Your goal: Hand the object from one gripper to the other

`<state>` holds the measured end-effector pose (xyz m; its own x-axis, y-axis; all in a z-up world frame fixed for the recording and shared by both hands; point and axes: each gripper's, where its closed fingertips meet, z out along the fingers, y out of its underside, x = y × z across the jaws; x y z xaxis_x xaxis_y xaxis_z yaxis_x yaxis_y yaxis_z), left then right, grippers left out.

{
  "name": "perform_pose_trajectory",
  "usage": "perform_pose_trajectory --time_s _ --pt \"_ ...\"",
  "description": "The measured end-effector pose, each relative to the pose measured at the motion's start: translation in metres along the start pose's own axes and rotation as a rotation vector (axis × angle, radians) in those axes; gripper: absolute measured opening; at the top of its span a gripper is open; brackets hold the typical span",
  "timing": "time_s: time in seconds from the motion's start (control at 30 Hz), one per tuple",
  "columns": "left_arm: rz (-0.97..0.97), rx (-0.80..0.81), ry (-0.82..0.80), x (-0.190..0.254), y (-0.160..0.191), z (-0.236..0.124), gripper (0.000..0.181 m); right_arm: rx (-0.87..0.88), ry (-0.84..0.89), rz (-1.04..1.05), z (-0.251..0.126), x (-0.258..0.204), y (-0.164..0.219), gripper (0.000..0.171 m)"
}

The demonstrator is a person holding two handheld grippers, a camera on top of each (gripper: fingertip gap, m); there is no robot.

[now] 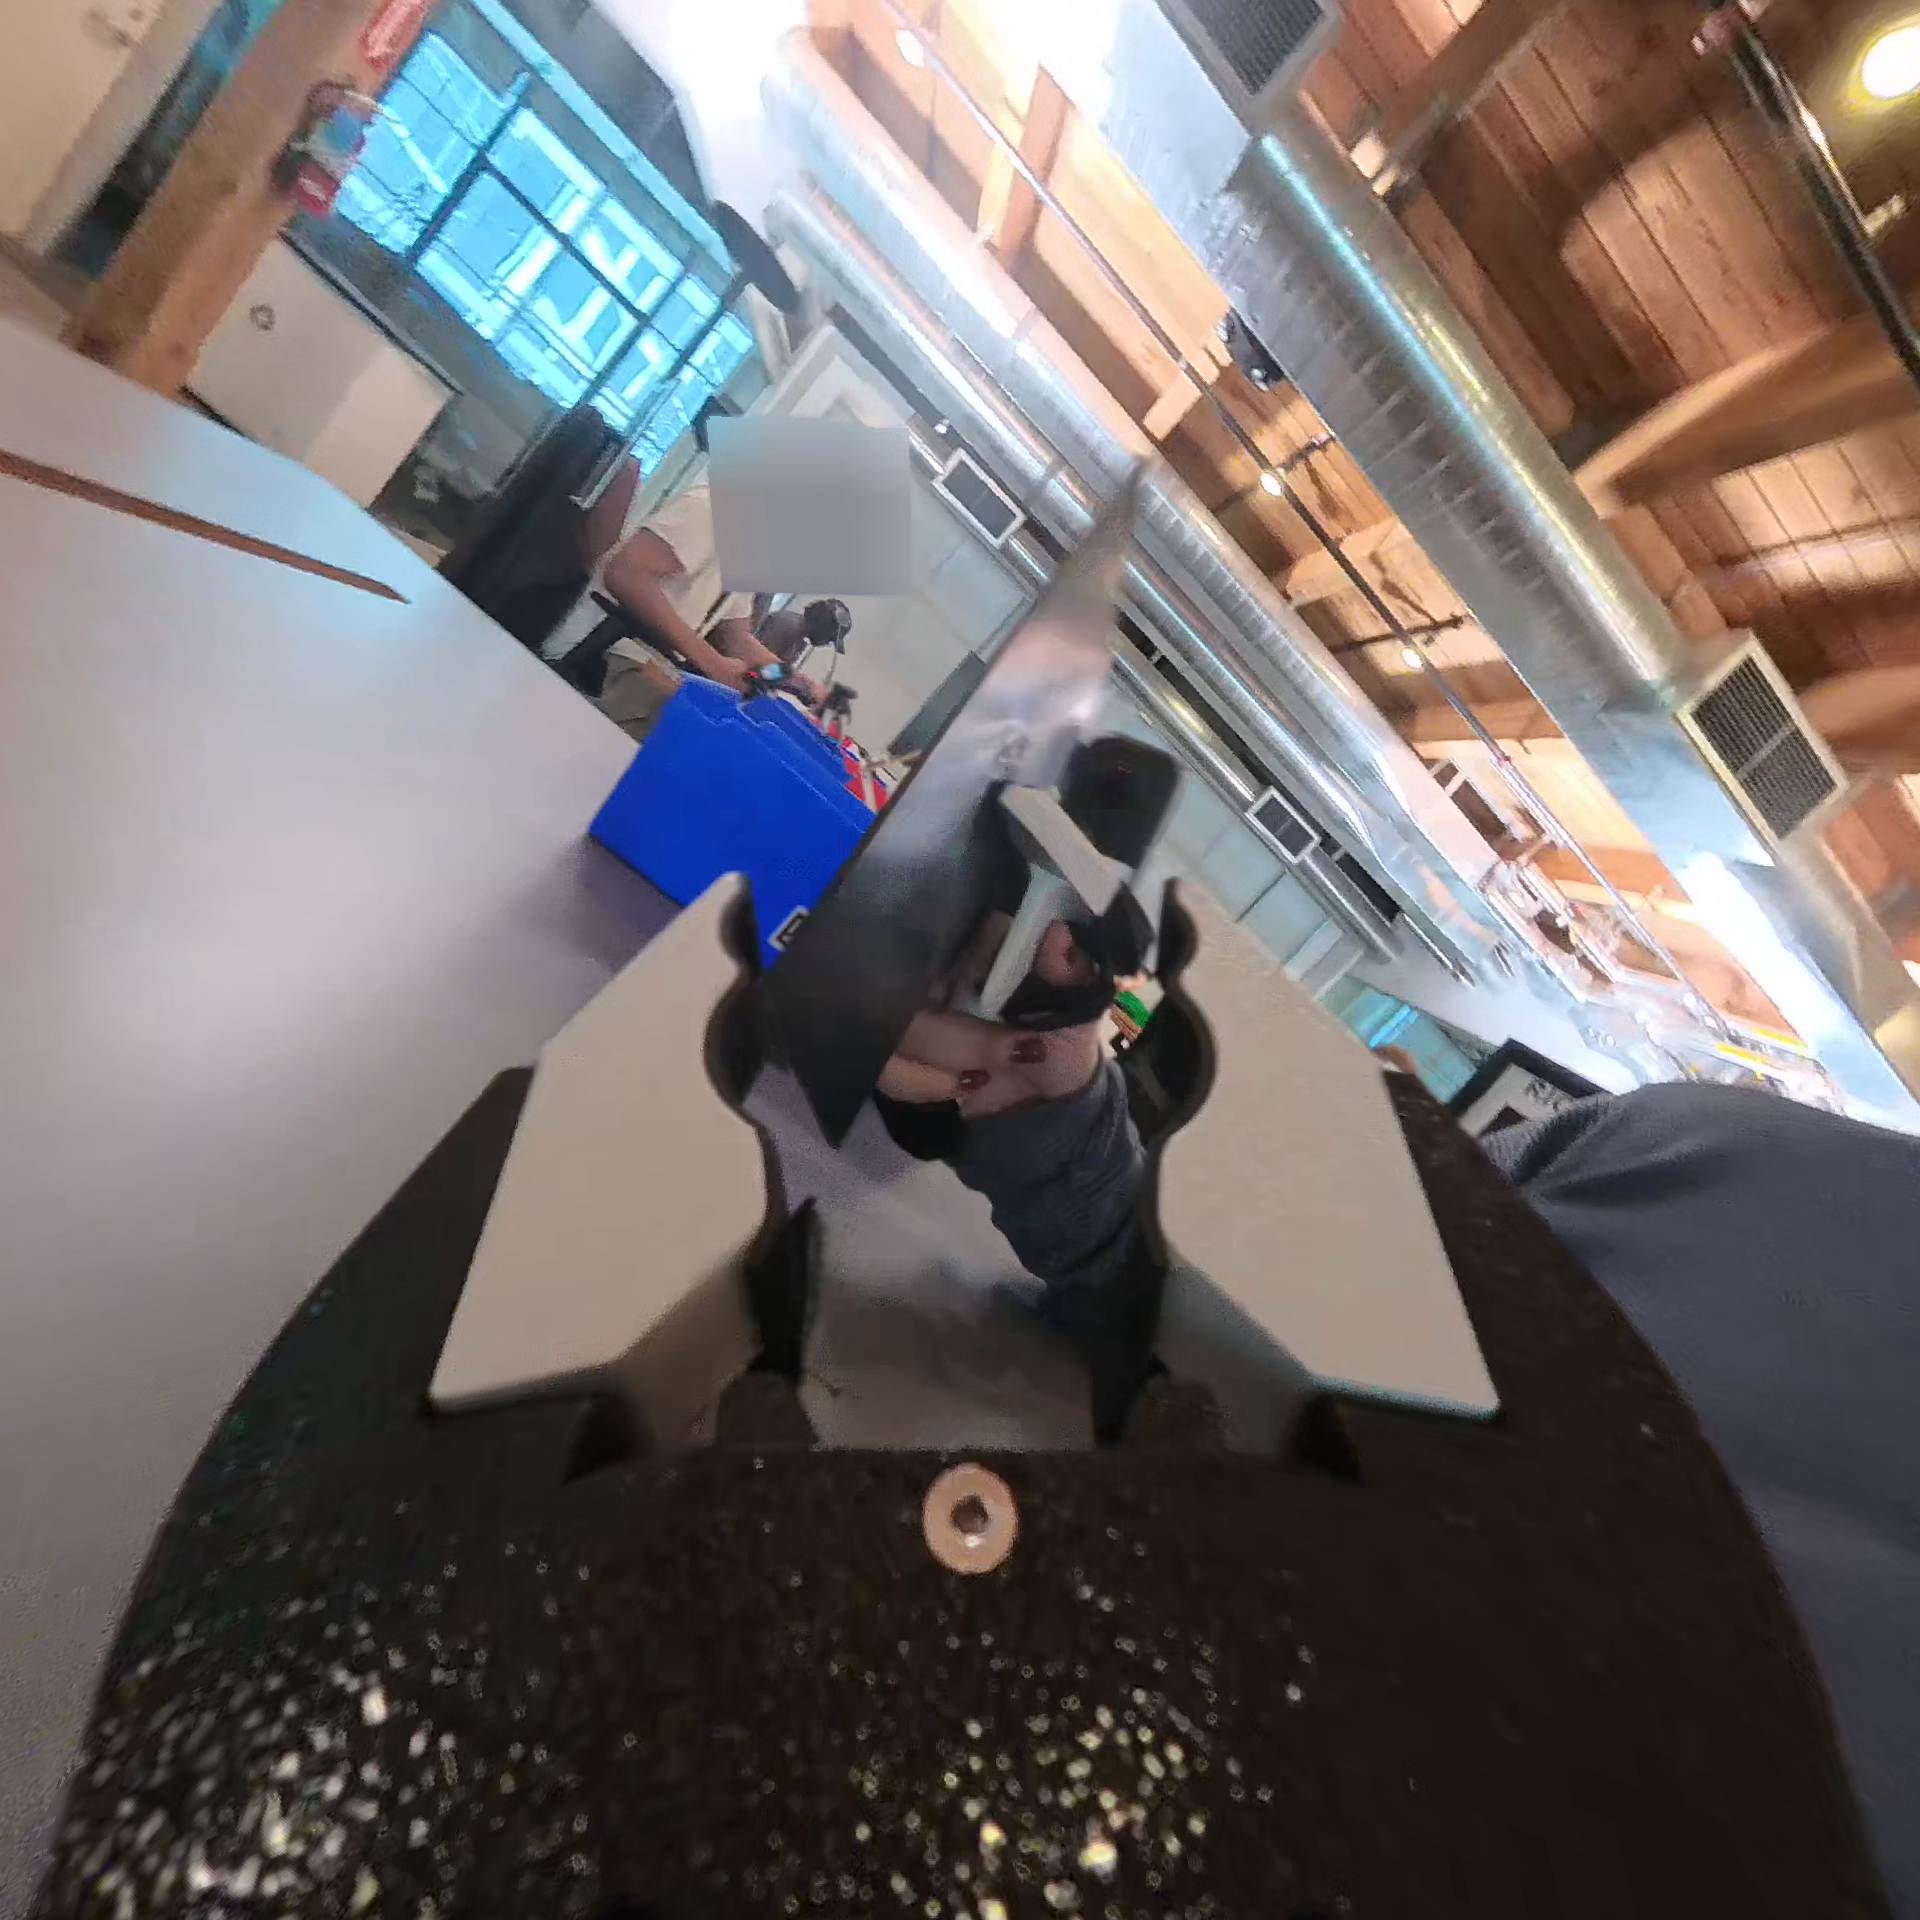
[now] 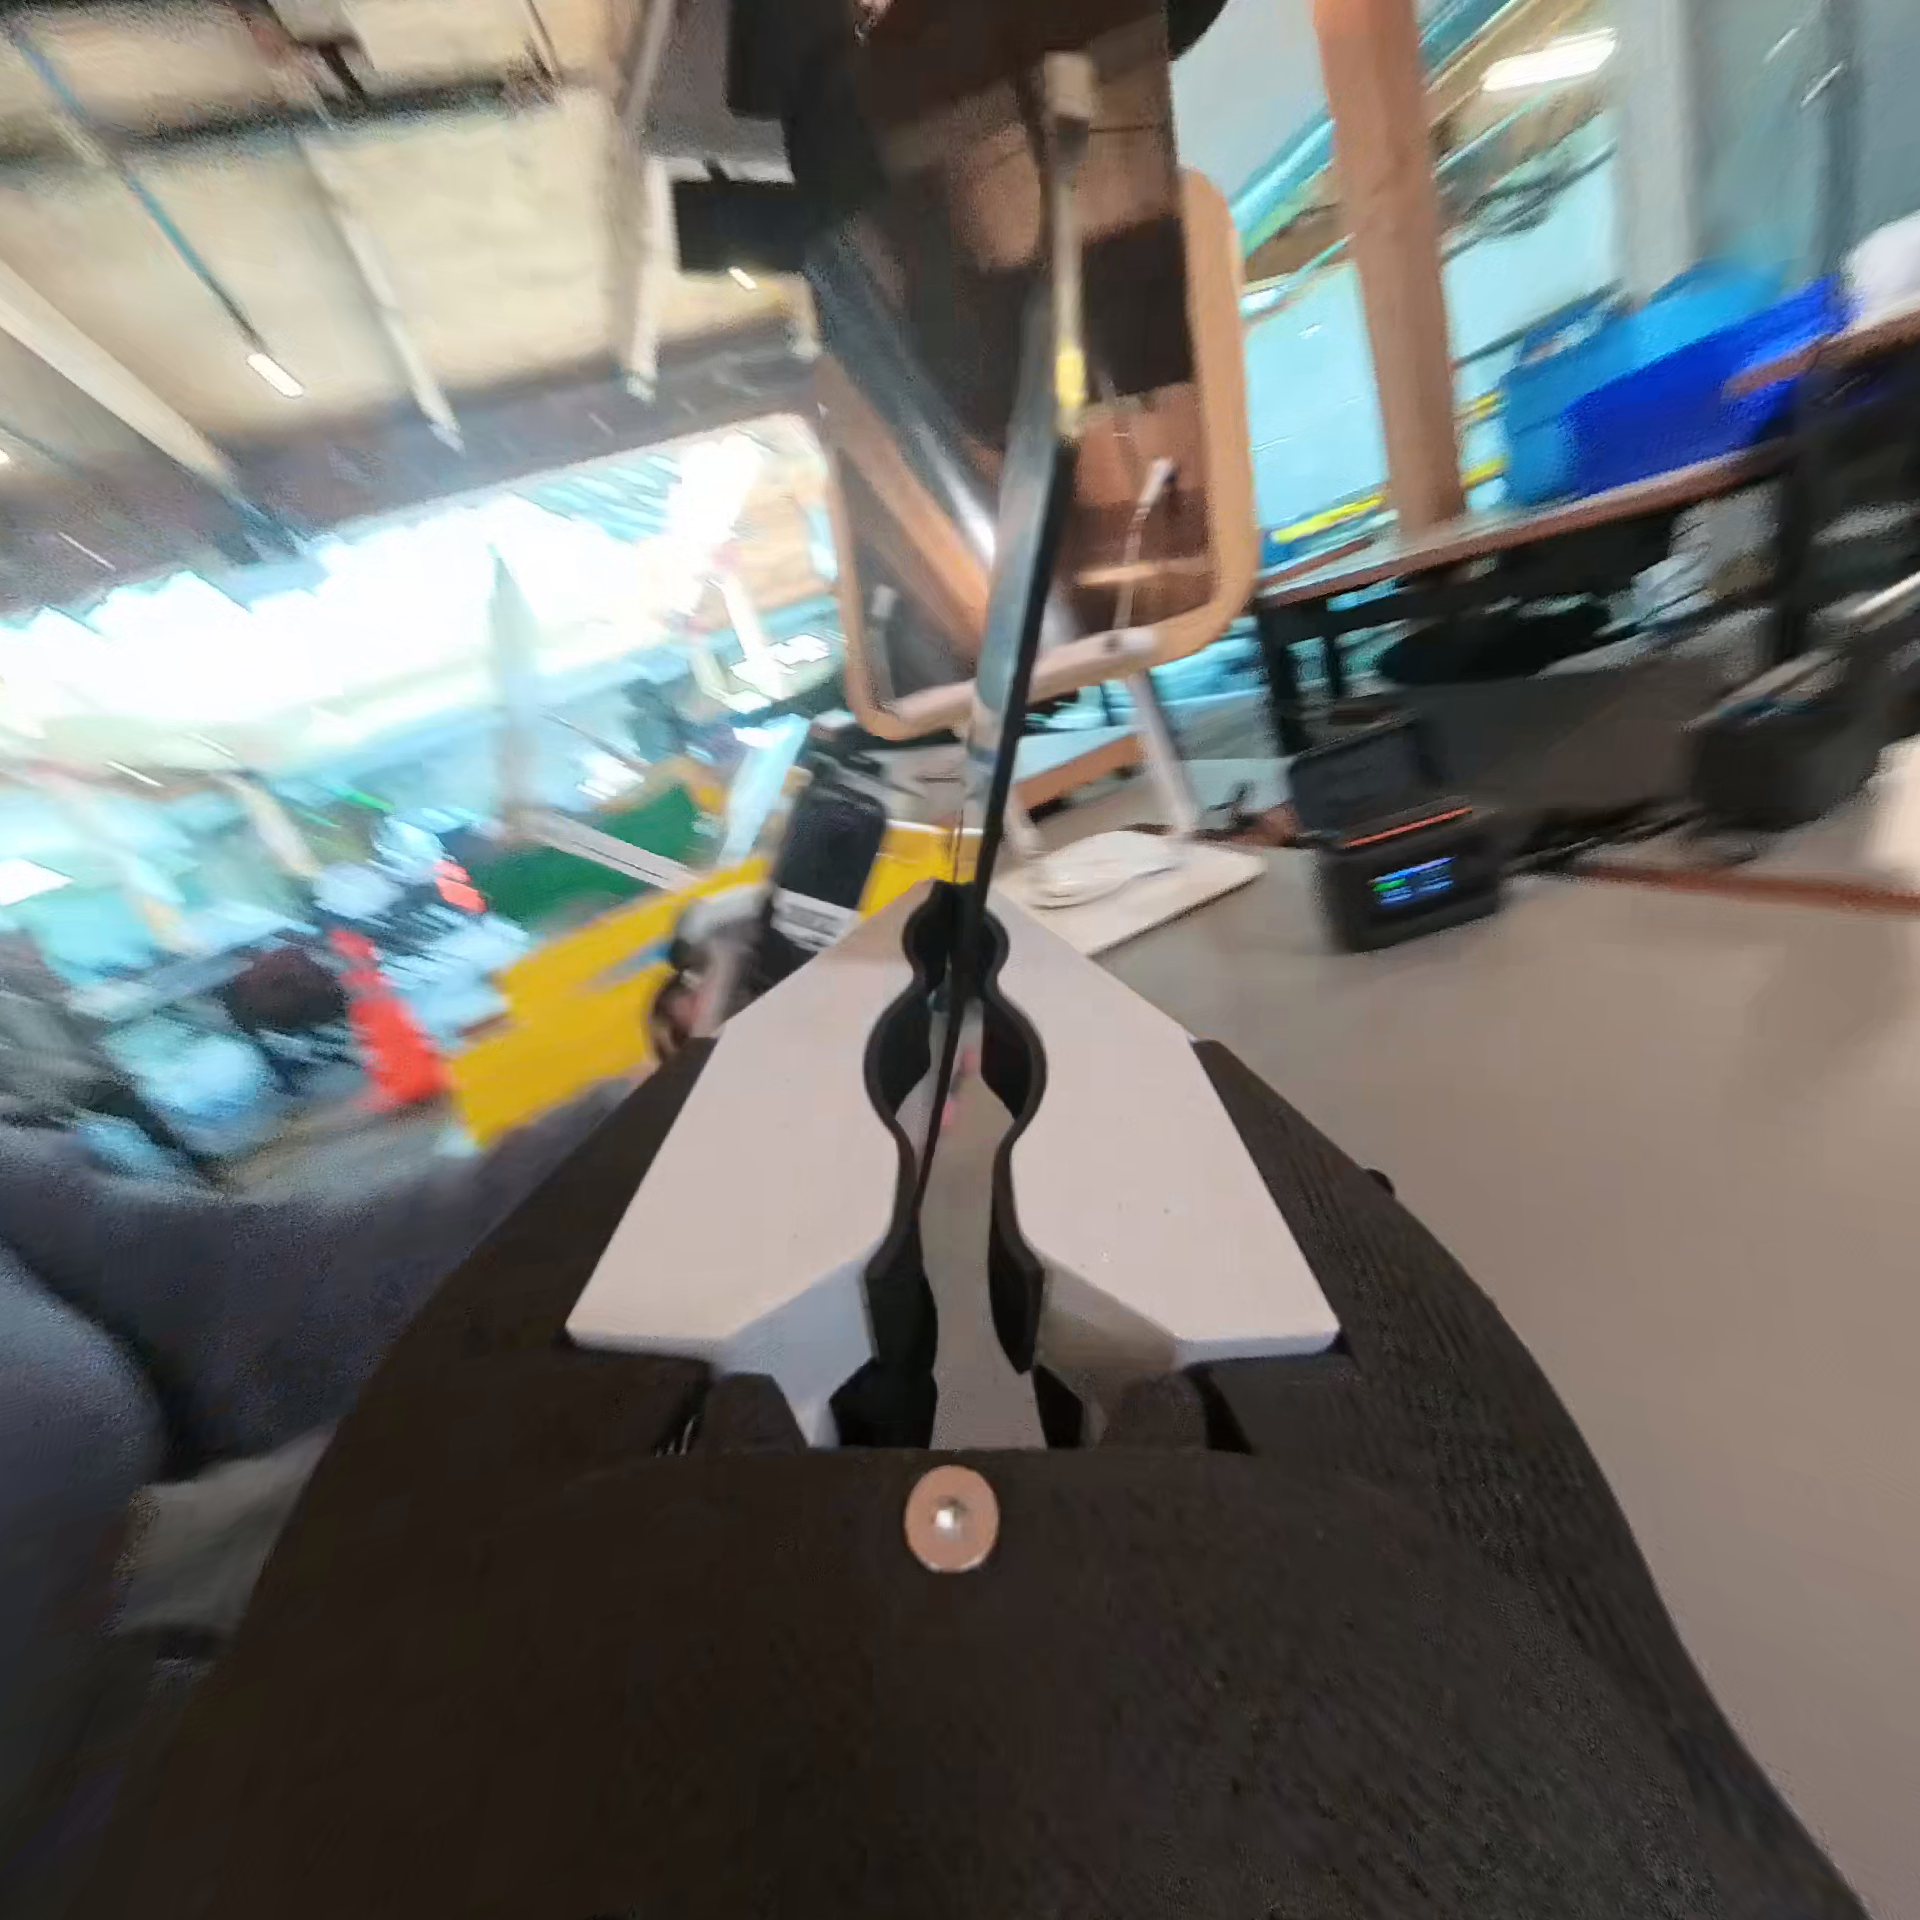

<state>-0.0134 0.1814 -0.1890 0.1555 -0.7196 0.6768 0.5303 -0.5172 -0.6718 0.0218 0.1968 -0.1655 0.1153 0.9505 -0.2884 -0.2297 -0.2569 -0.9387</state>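
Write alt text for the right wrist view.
The right gripper is shut on the edge of a thin mirror-like sheet, which rises edge-on toward the top of the view. Behind lies a blurred workshop with a grey floor.

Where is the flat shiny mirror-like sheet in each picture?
Left wrist view: the flat shiny mirror-like sheet slants through the middle, its lower corner between the open left gripper's fingers.
Right wrist view: seen edge-on, the sheet is a thin line rising from the shut right gripper to the top.
Shared landmark: the right gripper also shows in the left view, pinching the sheet.
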Motion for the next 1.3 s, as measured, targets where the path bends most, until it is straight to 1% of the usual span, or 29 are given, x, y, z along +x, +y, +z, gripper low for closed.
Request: perform_pose_trajectory --time_s 0.1,0.2,0.27,0.33,0.37,0.4,0.47,0.53,0.57,0.6,0.63,0.67,0.7,0.77,0.8,0.83,0.87,0.9,0.97,1.07,1.13,1.17,1.23,1.3 --pt "-0.076 -0.005 -0.028 -0.007 -0.001 -0.002 0.092 -0.046 0.077 -0.331 0.002 -0.008 0.001 0.001" --pt "-0.099 -0.009 -0.09 -0.017 -0.002 -0.007 0.096 -0.083 0.059 -0.557 0.01 -0.027 0.011 0.0" --pt "-0.081 0.002 -0.115 -0.021 -0.007 -0.012 0.096 -0.089 -0.004 -0.601 0.009 -0.038 0.014 0.0" --pt "-0.103 0.007 -0.088 -0.016 -0.011 -0.016 0.094 -0.071 0.03 -0.622 0.006 -0.033 0.007 0.0" --pt "-0.127 -0.001 -0.06 -0.012 -0.011 -0.016 0.094 -0.08 0.073 -0.711 0.003 -0.028 0.006 0.0" --pt "-0.157 -0.016 -0.03 -0.007 -0.009 -0.015 0.095 -0.105 0.132 -0.848 0.001 -0.021 0.007 0.0" --pt "-0.208 -0.052 0.028 0.002 -0.002 -0.01 0.1 -0.166 0.253 -1.218 -0.004 -0.009 0.01 0.0" --pt "-0.241 -0.1 0.087 0.012 0.008 -0.004 0.092 -0.264 0.361 -1.633 -0.006 0.001 0.018 0.0" --pt "-0.256 -0.126 0.116 0.017 0.013 -0.001 0.088 -0.321 0.383 -1.808 -0.006 0.004 0.024 0.0" --pt "-0.273 -0.155 0.136 0.021 0.019 0.002 0.083 -0.372 0.382 -1.929 -0.004 0.005 0.031 0.0" --pt "-0.283 -0.185 0.147 0.023 0.025 0.004 0.079 -0.399 0.373 -1.994 -0.001 0.005 0.037 0.0" --pt "-0.286 -0.213 0.146 0.023 0.031 0.005 0.071 -0.408 0.362 -2.028 0.001 0.003 0.04 0.0" --pt "-0.28 -0.238 0.146 0.024 0.036 0.006 0.057 -0.412 0.357 -2.049 0.003 0.002 0.042 0.0" --pt "-0.249 -0.265 0.105 0.018 0.042 0.006 0.023 -0.41 0.378 -2.074 0.004 0.001 0.041 0.001" --pt "-0.213 -0.284 0.056 0.01 0.046 0.005 0.006 -0.392 0.381 -2.062 0.005 -0.001 0.04 0.001" --pt "-0.167 -0.288 0.028 0.005 0.047 0.004 0.0 -0.376 0.366 -2.021 0.005 -0.003 0.041 0.009" --pt "-0.14 -0.268 0.016 0.004 0.044 0.003 0.0 -0.365 0.339 -1.953 0.005 -0.004 0.043 0.023" --pt "-0.109 -0.238 0.011 0.003 0.038 0.002 0.0 -0.344 0.303 -1.86 0.003 -0.005 0.044 0.025" --pt "-0.056 -0.18 0.004 0.004 0.025 0.0 0.0 -0.282 0.239 -1.605 -0.002 -0.008 0.042 0.029" --pt "0.097 -0.095 -0.042 0.005 0.005 -0.006 0.0 -0.15 0.215 -1.247 -0.01 -0.009 0.018 0.051" --pt "0.329 -0.079 -0.163 0.002 -0.006 -0.011 0.0 -0.064 0.214 -1.057 -0.018 -0.007 -0.002 0.062" --pt "0.48 -0.095 -0.255 -0.002 -0.011 -0.015 0.0 -0.039 0.194 -0.939 -0.021 -0.006 -0.008 0.062" --pt "0.889 -0.122 -0.499 -0.009 -0.026 -0.024 0.0 -0.044 0.112 -0.581 -0.022 -0.001 -0.011 0.058" --pt "1.367 -0.248 -0.749 -0.014 -0.034 -0.034 0.0 -0.046 0.05 -0.168 -0.02 0.008 -0.012 0.059"
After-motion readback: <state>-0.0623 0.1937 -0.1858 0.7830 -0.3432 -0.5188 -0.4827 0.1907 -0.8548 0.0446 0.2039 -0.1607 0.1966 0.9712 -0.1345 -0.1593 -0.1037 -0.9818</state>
